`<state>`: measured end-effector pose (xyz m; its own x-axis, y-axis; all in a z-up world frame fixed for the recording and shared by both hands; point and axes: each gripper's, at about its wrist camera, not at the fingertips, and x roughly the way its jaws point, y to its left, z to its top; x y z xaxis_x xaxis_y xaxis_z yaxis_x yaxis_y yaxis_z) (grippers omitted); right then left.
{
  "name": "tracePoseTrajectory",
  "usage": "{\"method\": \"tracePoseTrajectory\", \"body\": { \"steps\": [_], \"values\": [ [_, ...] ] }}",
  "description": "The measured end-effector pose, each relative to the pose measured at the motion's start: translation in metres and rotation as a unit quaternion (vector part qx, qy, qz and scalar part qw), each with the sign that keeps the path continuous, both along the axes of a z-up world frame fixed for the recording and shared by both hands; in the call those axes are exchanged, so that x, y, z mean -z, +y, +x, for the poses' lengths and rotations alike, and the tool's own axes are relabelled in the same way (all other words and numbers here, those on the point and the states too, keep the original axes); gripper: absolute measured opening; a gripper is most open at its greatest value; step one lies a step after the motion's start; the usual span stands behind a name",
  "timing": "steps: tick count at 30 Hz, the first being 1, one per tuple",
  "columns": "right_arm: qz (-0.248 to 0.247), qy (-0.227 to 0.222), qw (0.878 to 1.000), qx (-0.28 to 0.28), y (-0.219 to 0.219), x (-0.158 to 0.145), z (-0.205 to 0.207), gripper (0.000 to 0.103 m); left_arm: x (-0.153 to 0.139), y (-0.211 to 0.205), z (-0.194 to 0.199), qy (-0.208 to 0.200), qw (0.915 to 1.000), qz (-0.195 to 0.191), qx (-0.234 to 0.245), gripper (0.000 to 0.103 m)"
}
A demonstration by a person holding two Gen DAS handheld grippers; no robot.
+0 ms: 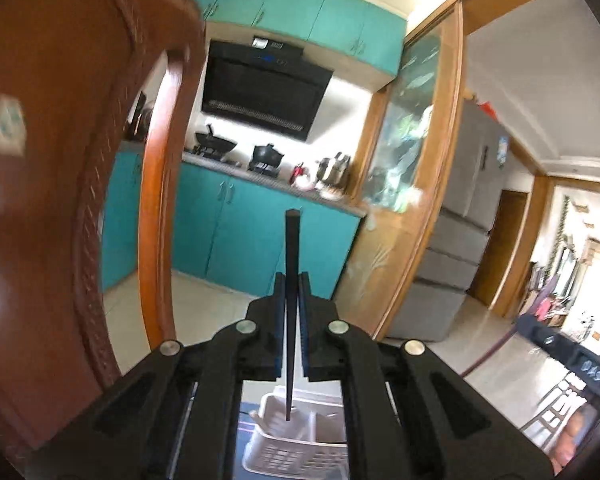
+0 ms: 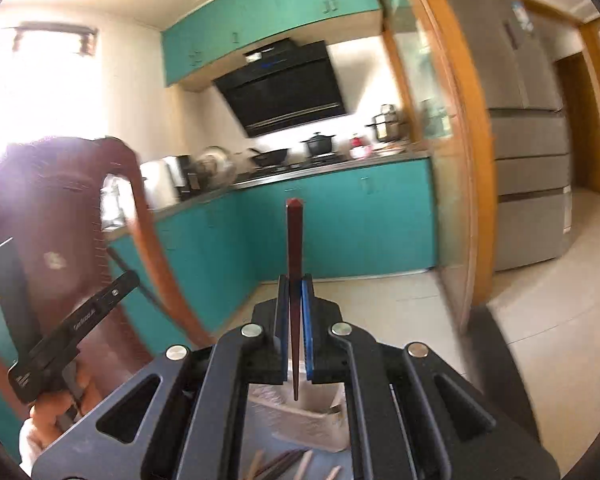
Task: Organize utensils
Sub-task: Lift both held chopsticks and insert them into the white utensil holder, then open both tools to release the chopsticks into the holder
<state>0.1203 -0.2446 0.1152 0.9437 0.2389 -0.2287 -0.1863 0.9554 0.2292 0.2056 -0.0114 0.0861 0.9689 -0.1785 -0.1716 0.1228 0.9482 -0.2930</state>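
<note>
My left gripper (image 1: 291, 280) is shut on a black chopstick (image 1: 292, 248) that stands upright between the fingers, thick end up. Its thin tip hangs above a white slotted utensil basket (image 1: 284, 452) seen below through the gripper. My right gripper (image 2: 295, 280) is shut on a reddish-brown chopstick (image 2: 294, 240), also upright. Below it lie a white container (image 2: 300, 416) wrapped in plastic and several loose chopsticks (image 2: 284, 462) on a blue surface. The left gripper's body (image 2: 68, 332) and the hand holding it show at the left of the right wrist view.
A carved wooden chair back (image 1: 60, 160) rises close on the left, and also shows in the right wrist view (image 2: 60, 200). Teal kitchen cabinets (image 1: 236, 224), a stove with pots (image 1: 240, 152) and a grey fridge (image 2: 528, 128) stand beyond. The right gripper's body (image 1: 572, 364) shows at lower right.
</note>
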Motion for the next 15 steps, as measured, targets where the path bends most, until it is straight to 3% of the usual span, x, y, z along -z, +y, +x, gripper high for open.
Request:
{"method": "tracePoseTrajectory", "body": {
  "steps": [5, 15],
  "values": [
    [-0.009, 0.007, 0.999, 0.034, 0.003, 0.034, 0.033, 0.007, 0.037, -0.011, 0.033, 0.054, 0.9985, 0.007, 0.002, 0.007],
    [0.002, 0.064, 0.998, 0.003, 0.012, 0.072, 0.06, 0.007, 0.073, -0.019, 0.054, 0.092, 0.9948, 0.041, 0.011, 0.007]
  ]
}}
